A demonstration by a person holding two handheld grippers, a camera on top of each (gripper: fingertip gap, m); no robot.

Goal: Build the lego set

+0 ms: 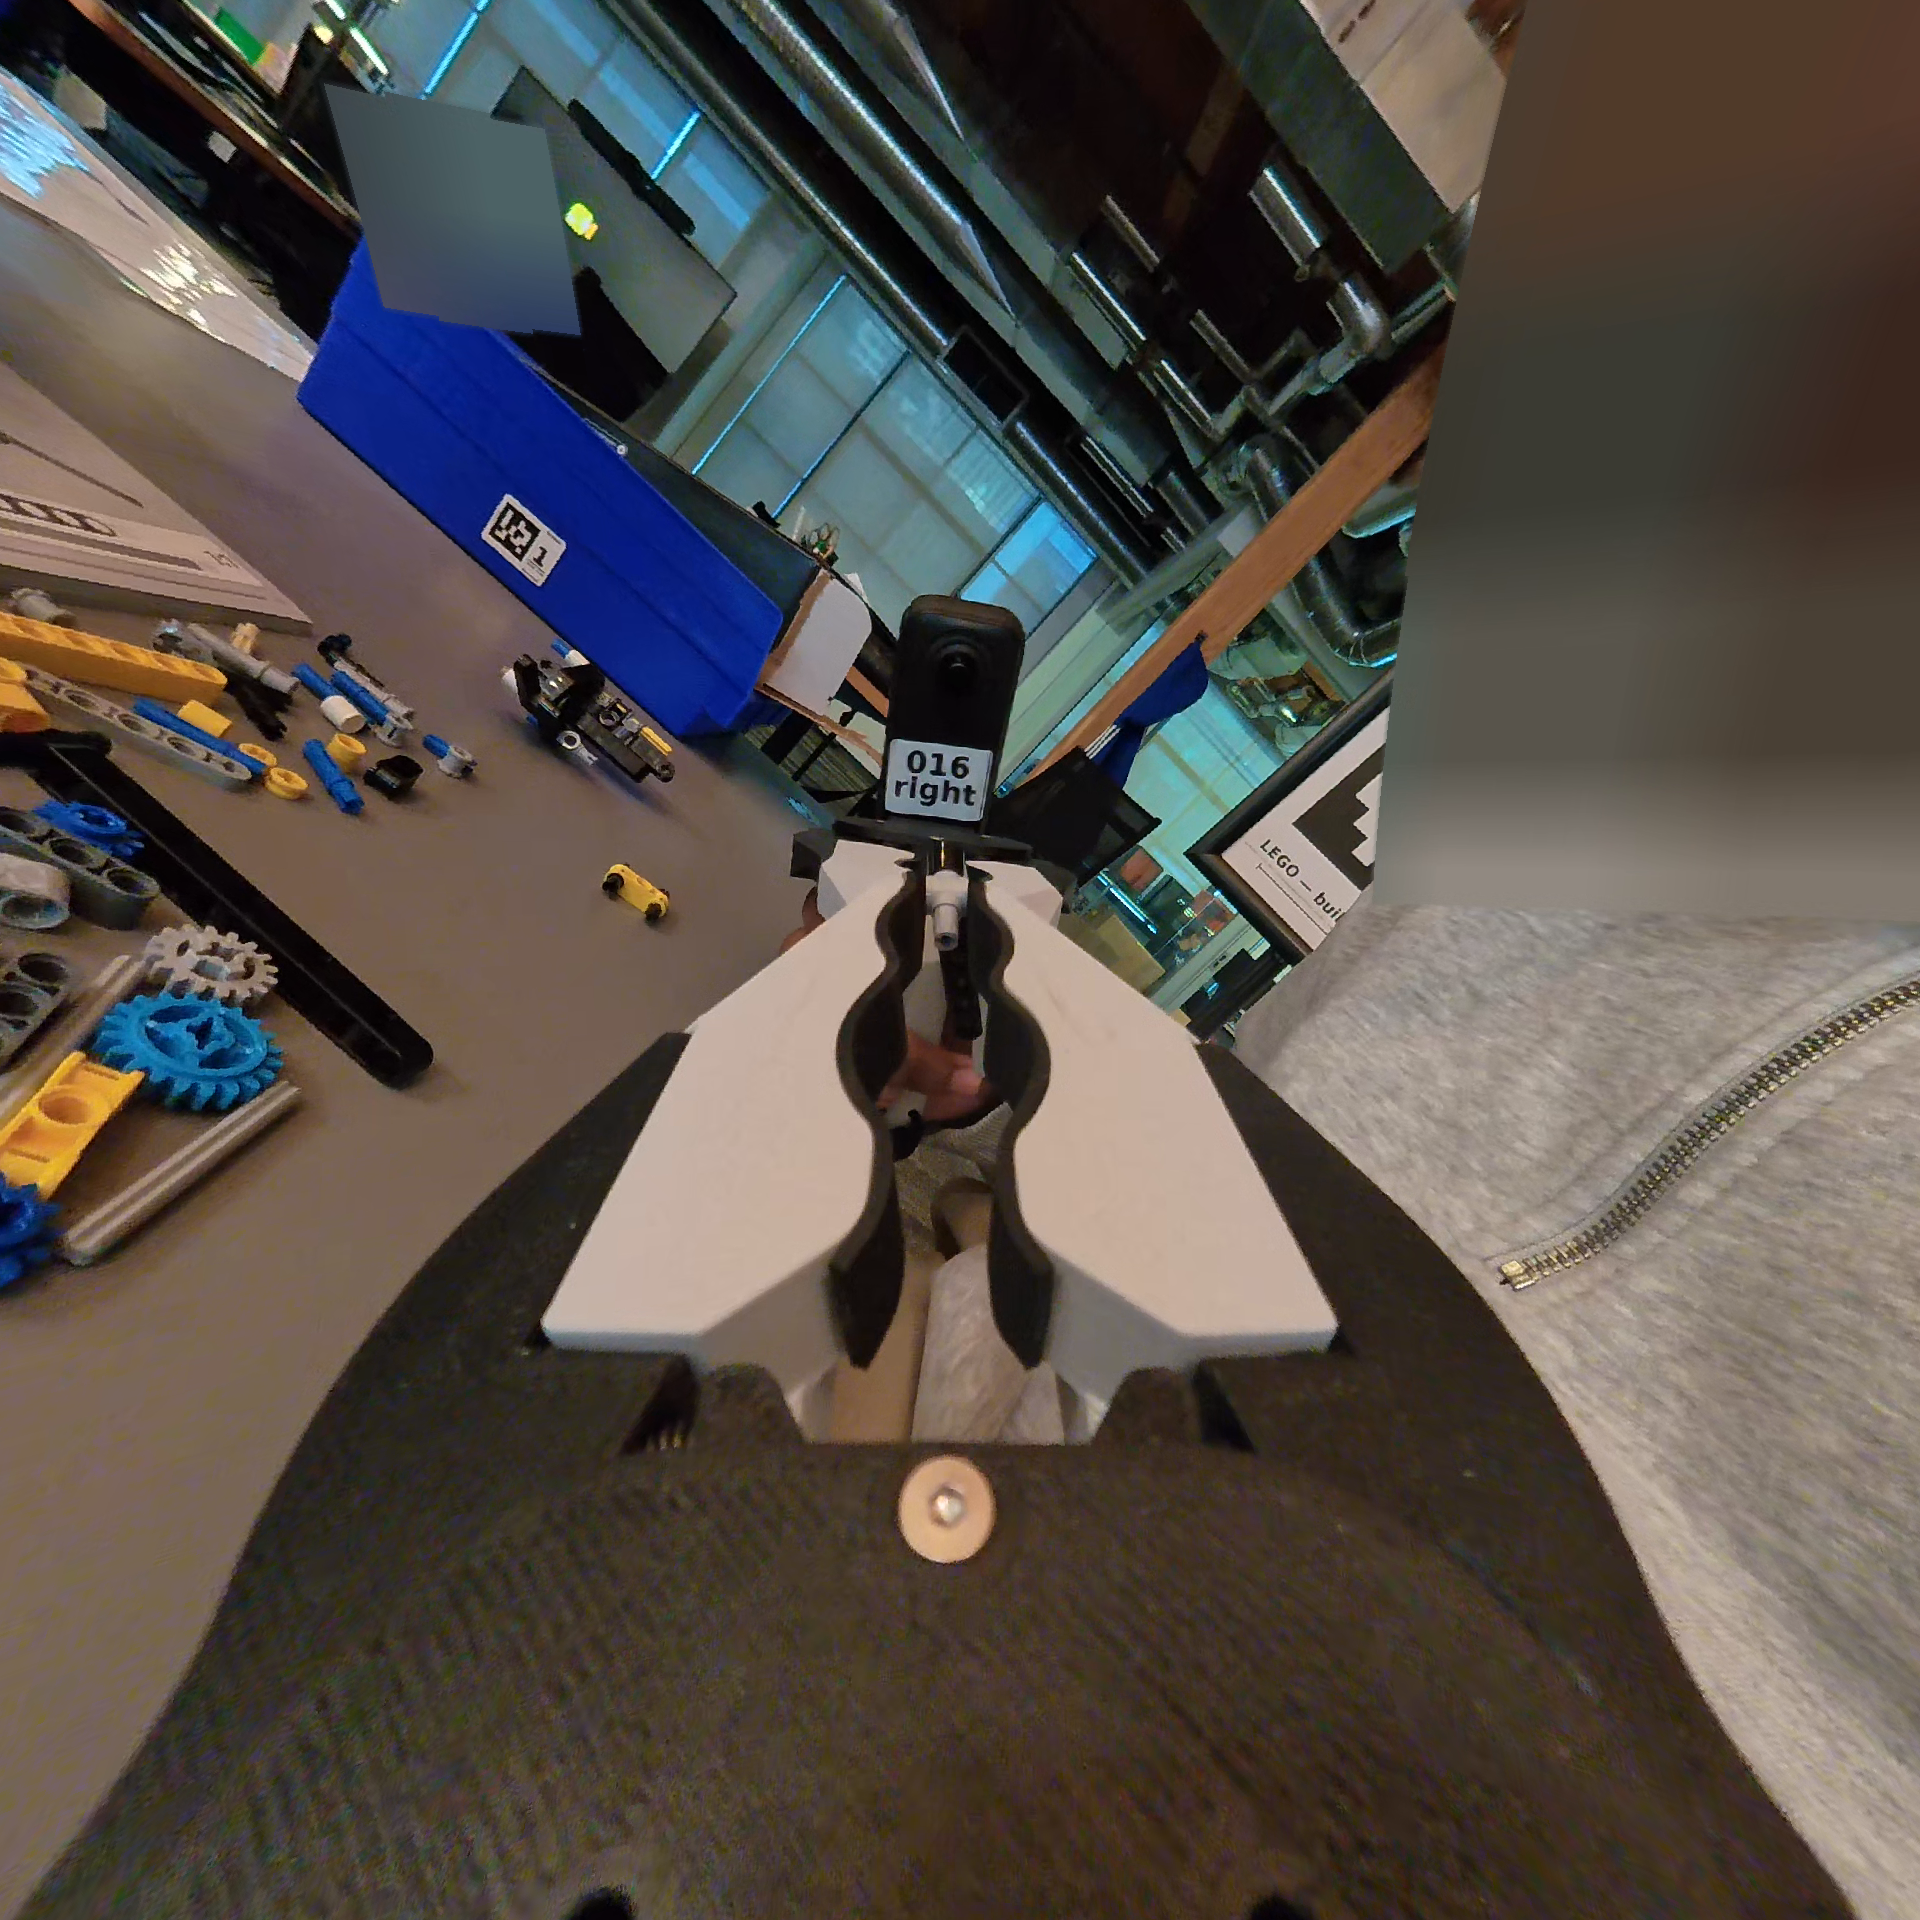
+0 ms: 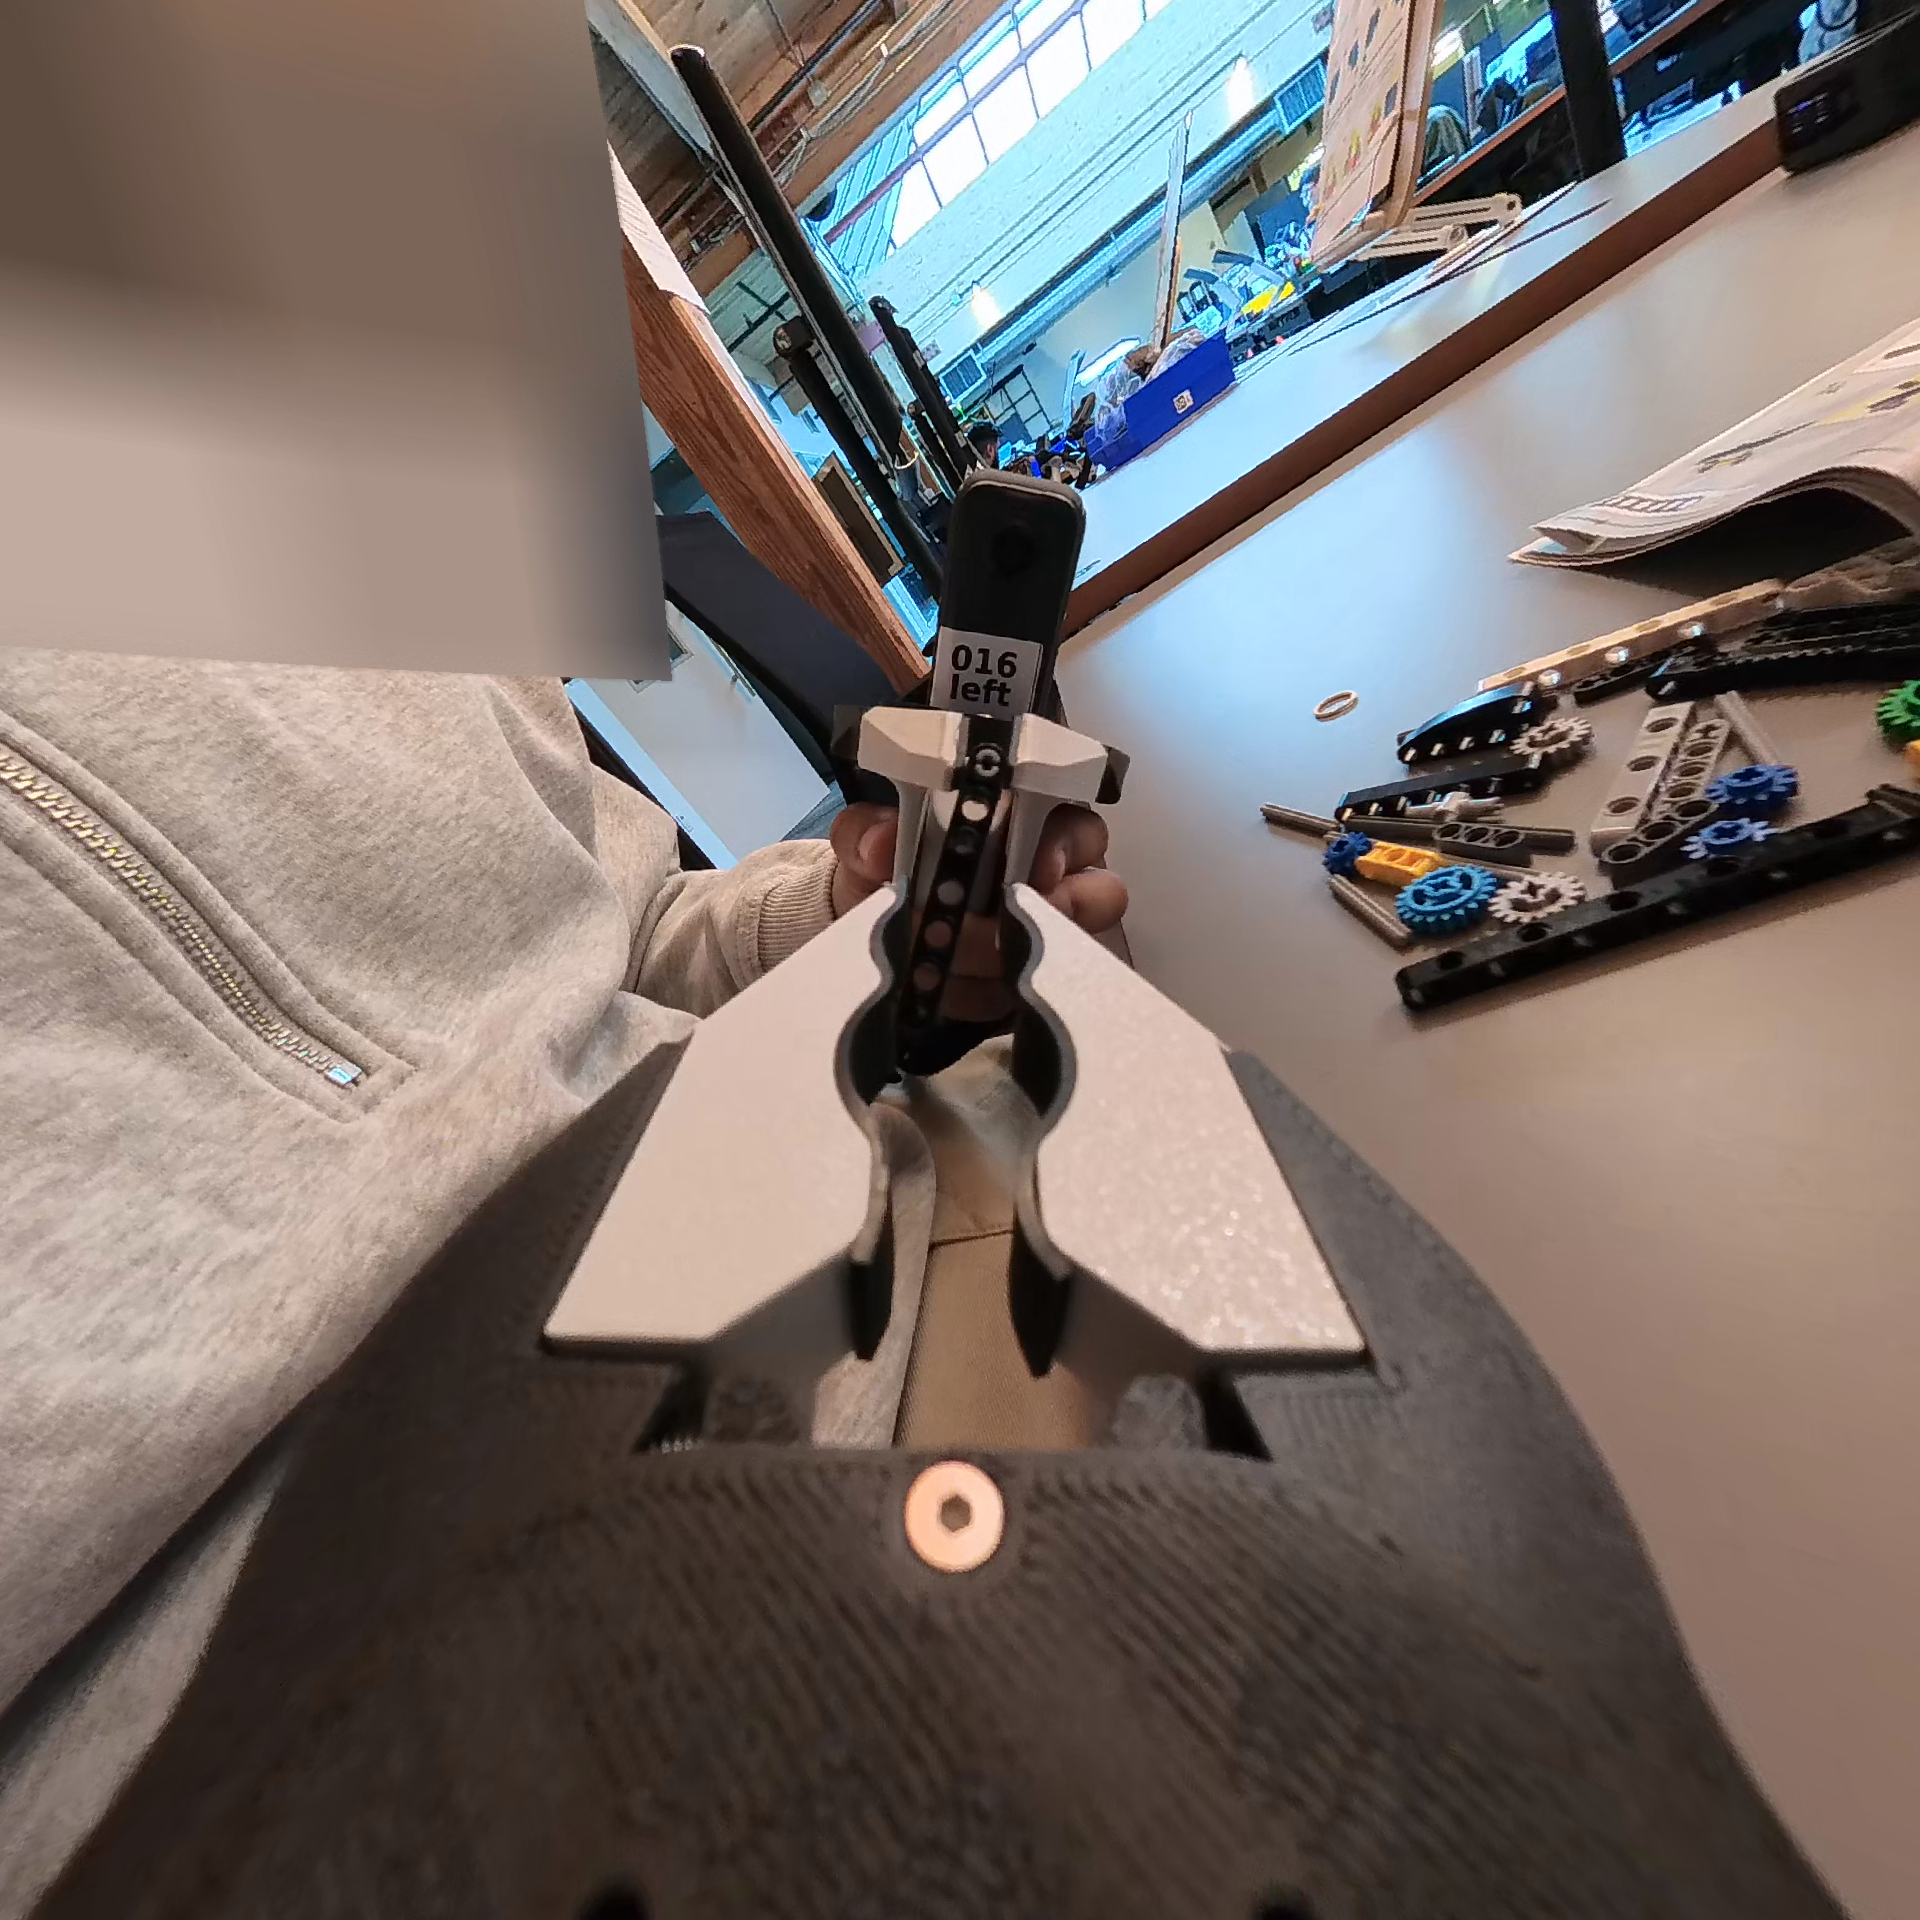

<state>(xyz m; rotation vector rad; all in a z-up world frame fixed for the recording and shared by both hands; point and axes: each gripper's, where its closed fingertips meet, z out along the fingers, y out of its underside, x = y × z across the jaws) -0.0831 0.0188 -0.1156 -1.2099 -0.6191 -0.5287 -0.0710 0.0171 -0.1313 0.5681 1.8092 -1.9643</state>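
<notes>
My left gripper [image 1: 940,888] and right gripper [image 2: 956,904] face each other tip to tip, off the table's edge in front of a person's grey zip top [image 2: 260,987]. A black beam [image 2: 951,894] with a row of holes runs between them. In the right wrist view the left gripper [image 2: 968,868] is shut on the beam's far end. The beam's near end lies between my right fingers, with a gap showing beside it. In the left wrist view the beam [image 1: 964,987] is edge-on with a white pin [image 1: 943,906] at its far end, near the right gripper [image 1: 935,862].
Loose parts lie on the grey table [image 1: 499,935]: blue gears [image 1: 187,1044], a long black beam [image 1: 239,914], a yellow beam [image 1: 104,655], a small black assembly [image 1: 592,717] and a yellow piece [image 1: 636,891]. A blue bin [image 1: 540,499] and an open booklet [image 2: 1745,488] lie beyond.
</notes>
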